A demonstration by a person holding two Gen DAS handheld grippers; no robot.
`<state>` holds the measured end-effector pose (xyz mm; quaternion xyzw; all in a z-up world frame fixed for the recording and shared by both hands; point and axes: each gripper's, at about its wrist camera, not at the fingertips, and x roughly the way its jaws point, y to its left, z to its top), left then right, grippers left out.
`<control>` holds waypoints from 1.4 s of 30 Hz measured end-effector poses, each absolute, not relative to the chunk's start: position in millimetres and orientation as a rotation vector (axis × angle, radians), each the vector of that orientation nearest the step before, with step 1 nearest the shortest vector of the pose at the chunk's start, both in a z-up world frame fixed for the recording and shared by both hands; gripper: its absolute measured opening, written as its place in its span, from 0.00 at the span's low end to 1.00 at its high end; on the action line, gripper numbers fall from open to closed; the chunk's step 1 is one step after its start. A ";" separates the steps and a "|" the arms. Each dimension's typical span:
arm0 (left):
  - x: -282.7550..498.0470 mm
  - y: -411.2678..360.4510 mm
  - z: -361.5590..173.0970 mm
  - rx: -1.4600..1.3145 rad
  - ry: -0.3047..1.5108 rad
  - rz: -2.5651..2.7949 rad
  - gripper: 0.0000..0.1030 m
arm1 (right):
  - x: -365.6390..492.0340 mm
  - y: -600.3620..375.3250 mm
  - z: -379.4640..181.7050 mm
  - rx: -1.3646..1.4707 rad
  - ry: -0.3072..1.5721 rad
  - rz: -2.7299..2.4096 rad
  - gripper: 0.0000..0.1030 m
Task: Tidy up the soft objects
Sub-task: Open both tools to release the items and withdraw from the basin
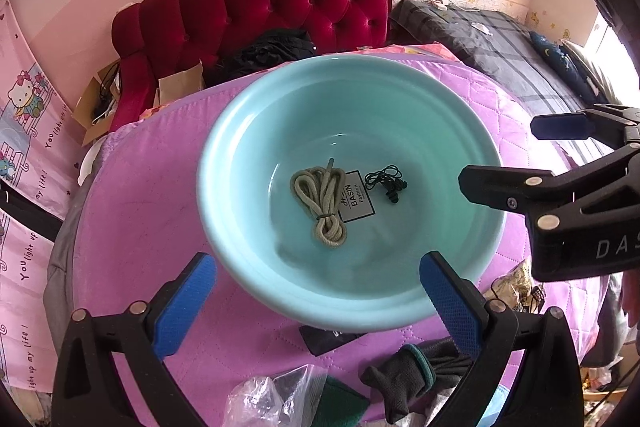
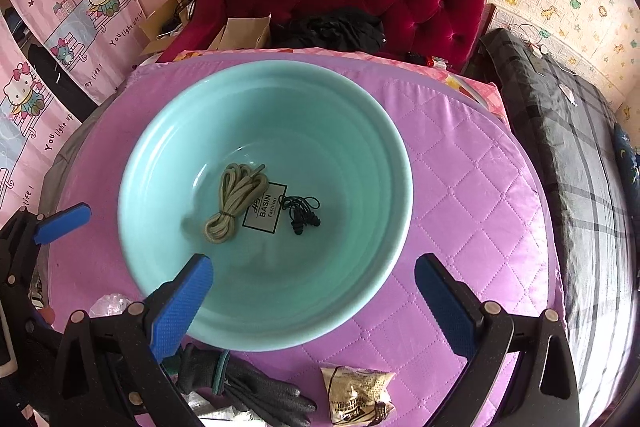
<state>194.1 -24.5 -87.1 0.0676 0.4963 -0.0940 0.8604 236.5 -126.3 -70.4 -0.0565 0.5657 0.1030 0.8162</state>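
Observation:
A light teal basin (image 1: pixel 240 131) (image 2: pixel 152 131) sits on the pink quilted table. Inside lie a coiled olive cord (image 1: pixel 320 205) (image 2: pixel 234 201) and dark green corded earplugs (image 1: pixel 388 185) (image 2: pixel 302 213). My left gripper (image 1: pixel 318 301) is open and empty above the basin's near rim. My right gripper (image 2: pixel 314 301) is open and empty over the near rim; it also shows in the left wrist view (image 1: pixel 516 163). A dark grey glove (image 1: pixel 404 379) (image 2: pixel 248 383) lies on the table below the basin.
A clear plastic bag (image 1: pixel 272 399), a dark flat item (image 1: pixel 328 341) and a beige printed packet (image 2: pixel 356 393) lie near the table's front. A red tufted sofa (image 1: pixel 256 11) with black clothing stands behind. A plaid-covered bed (image 2: pixel 576 163) is at the right.

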 end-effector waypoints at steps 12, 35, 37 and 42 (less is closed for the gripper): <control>146.4 -14.7 -71.3 0.124 1.011 -0.189 1.00 | 189.8 -143.0 -56.6 -0.142 1.195 0.223 1.00; 56.0 25.0 -84.4 0.113 0.964 -0.074 1.00 | 111.7 -172.8 -67.9 -0.194 1.132 0.220 1.00; 47.0 28.5 -88.1 0.110 0.958 -0.071 1.00 | 106.1 -175.2 -71.8 -0.190 1.125 0.218 1.00; 27.6 35.5 -98.5 0.100 0.952 -0.058 1.00 | 93.7 -179.4 -88.1 -0.203 1.110 0.215 1.00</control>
